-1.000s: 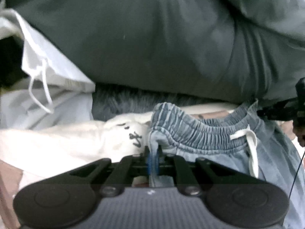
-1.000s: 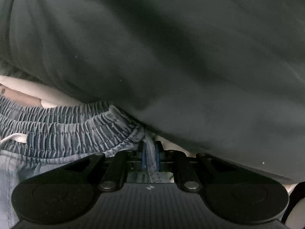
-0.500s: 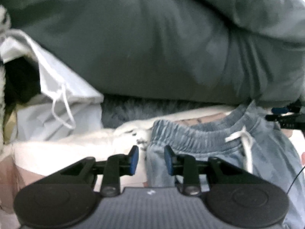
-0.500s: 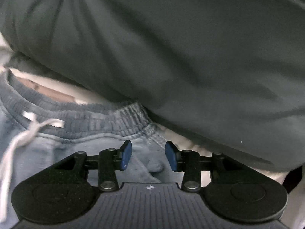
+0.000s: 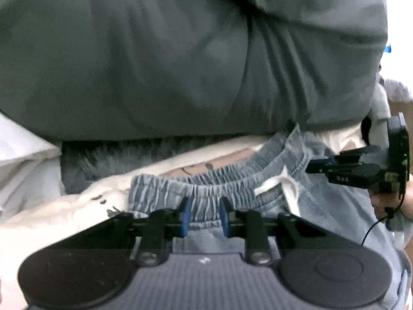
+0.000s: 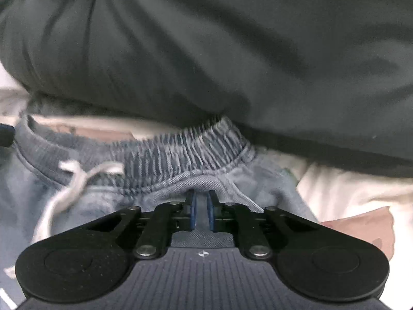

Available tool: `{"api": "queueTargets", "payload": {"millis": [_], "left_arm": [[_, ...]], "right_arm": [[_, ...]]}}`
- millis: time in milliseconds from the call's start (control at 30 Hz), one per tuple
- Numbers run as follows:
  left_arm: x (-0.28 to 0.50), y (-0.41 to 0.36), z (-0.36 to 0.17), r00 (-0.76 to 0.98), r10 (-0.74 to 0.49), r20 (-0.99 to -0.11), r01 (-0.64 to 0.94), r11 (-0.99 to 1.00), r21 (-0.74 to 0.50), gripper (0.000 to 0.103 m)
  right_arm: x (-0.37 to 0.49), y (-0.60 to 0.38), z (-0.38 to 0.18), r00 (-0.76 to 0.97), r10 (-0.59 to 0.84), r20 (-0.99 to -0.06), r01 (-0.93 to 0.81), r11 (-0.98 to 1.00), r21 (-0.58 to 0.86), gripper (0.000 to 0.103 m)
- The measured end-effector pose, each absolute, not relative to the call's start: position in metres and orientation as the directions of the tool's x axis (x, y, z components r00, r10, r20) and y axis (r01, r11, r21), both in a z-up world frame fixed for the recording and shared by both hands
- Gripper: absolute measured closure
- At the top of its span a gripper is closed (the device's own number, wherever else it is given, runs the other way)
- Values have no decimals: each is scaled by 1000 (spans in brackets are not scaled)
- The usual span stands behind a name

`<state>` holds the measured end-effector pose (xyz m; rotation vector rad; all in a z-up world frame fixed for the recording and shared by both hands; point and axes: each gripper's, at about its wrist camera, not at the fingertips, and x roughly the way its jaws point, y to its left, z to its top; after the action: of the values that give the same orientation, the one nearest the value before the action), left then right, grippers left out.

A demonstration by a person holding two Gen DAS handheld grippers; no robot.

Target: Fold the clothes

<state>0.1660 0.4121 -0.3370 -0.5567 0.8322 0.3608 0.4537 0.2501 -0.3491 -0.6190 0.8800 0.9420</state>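
Blue denim shorts with a gathered elastic waistband (image 5: 232,180) and a white drawstring (image 5: 278,183) lie on a pile of laundry. My left gripper (image 5: 204,213) is at the left part of the waistband. Its jaws are closing with the gathered band between the blue pads, which still stand apart from it. In the right wrist view the waistband (image 6: 185,149) and drawstring (image 6: 77,178) run across the middle. My right gripper (image 6: 201,206) is closing just below the band, its pads nearly together on a raised fold of the denim. The right gripper (image 5: 313,166) also shows at the shorts' far side.
A big dark grey-green garment (image 5: 180,64) bulges over the pile just behind the waistband, filling the top of the right view (image 6: 232,51). Cream printed cloth (image 5: 64,206) lies under the shorts, grey fuzzy fabric (image 5: 103,160) behind. A hand (image 5: 382,201) holds the right gripper.
Both grippers let go of the waistband ends, opened and shifted inward along the shorts. The left now straddles the band. The right has narrowed onto a fold of denim.
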Motion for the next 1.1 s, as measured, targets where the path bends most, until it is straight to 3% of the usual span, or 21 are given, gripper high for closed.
{"api": "queueTargets", "payload": {"millis": [67, 133, 400, 733, 833, 1100], "left_arm": [[168, 413, -347, 606, 95, -790, -523, 795, -306, 81], [169, 415, -355, 585, 121, -802, -542, 793, -276, 100], [179, 417, -353, 537, 151, -830, -586, 774, -238, 100], [160, 387, -324, 613, -13, -790, -465, 803, -374, 98], [175, 375, -334, 603, -47, -796, -432, 820, -375, 98], [200, 370, -370, 521, -29, -853, -500, 799, -333, 100]], "right_arm": [[456, 248, -354, 305, 415, -857, -881, 464, -89, 90], [458, 248, -360, 310, 415, -855, -881, 464, -94, 91], [466, 256, -361, 342, 378, -860, -858, 499, -122, 91], [435, 223, -322, 340, 433, -835, -859, 504, -88, 86], [425, 213, -321, 325, 448, -833, -858, 510, -60, 76], [433, 220, -353, 286, 447, -847, -830, 558, 14, 75]]}}
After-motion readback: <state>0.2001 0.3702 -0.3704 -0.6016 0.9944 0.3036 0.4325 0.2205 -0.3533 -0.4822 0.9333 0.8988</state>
